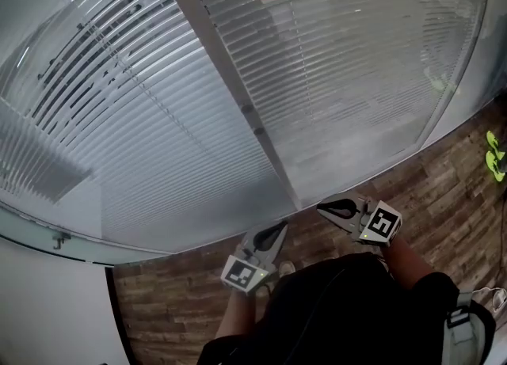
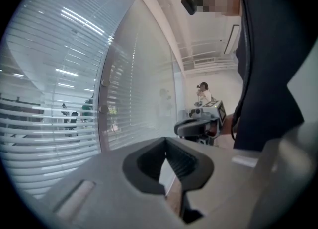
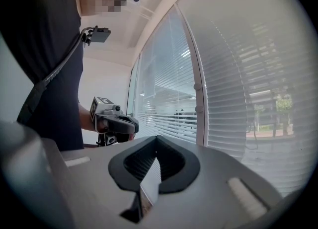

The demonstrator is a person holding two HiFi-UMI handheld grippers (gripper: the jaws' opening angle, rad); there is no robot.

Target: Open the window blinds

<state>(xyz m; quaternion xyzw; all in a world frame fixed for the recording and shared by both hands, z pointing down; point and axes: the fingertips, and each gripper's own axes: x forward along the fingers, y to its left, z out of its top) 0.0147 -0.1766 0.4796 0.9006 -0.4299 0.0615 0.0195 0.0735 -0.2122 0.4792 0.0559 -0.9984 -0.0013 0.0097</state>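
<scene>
At the far left of the head view, a small bracket (image 1: 59, 238) on the sill was too small to read. The blinds (image 1: 142, 126) hung fully down over the left pane with their slats closed. Dark streaks among the upper slats could have been gaps or reflections, and I could not tell which. The picture edge cut off the top of the blinds.

A post (image 1: 230, 78) slanted down between the two panes. Past it the blinds carried on over the right pane, where a dim shape high up was too hazy to name.

The left tongs (image 1: 277, 230) hung low before the foot of the window, above the floor (image 1: 444, 189), apart from the blinds. In the left gripper view the pads met at the tip with nothing between them, so they were closed and empty. Only a pale sliver showed lower in the throat.

The right tongs (image 1: 326, 208) sat near them, close to the foot of the post and clear of it. They too were closed tip to tip and empty. Each gripper view caught the other tongs ahead, with the slats running behind.

The person's dark top (image 1: 341, 316) hid the floor at the bottom. At the right edge a green thing (image 1: 495, 153) was cut off and could not be identified
</scene>
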